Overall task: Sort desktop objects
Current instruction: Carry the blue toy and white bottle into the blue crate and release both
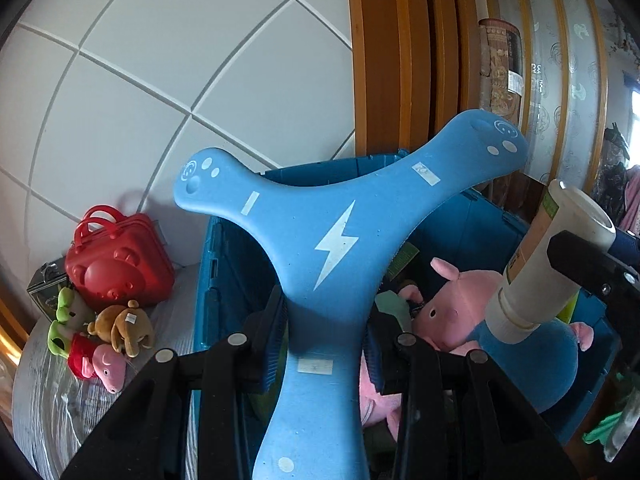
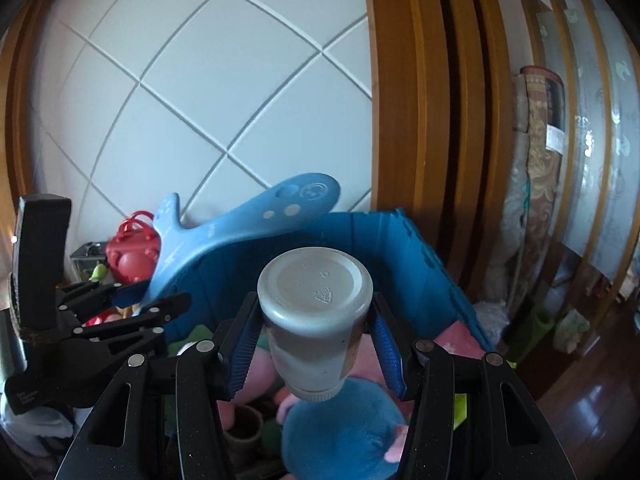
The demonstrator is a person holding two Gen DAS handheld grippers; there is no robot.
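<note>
My left gripper [image 1: 326,344] is shut on a blue three-armed foam boomerang [image 1: 332,248] with a white lightning bolt, held above the blue storage bin [image 1: 224,280]. My right gripper [image 2: 314,340] is shut on a white plastic bottle [image 2: 314,312], bottom toward the camera, also over the bin [image 2: 420,264]. The bottle [image 1: 548,264] shows at the right of the left wrist view. The boomerang [image 2: 240,228] and left gripper [image 2: 132,300] show at the left of the right wrist view. A pink pig plush in blue [image 1: 460,312] lies in the bin.
On the table left of the bin stand a red toy case [image 1: 118,260], a brown plush dog [image 1: 124,326], a small pink pig plush [image 1: 100,364] and a green plush [image 1: 68,312]. A tiled wall is behind; wooden door frames [image 1: 384,60] and a rolled rug [image 2: 540,152] are right.
</note>
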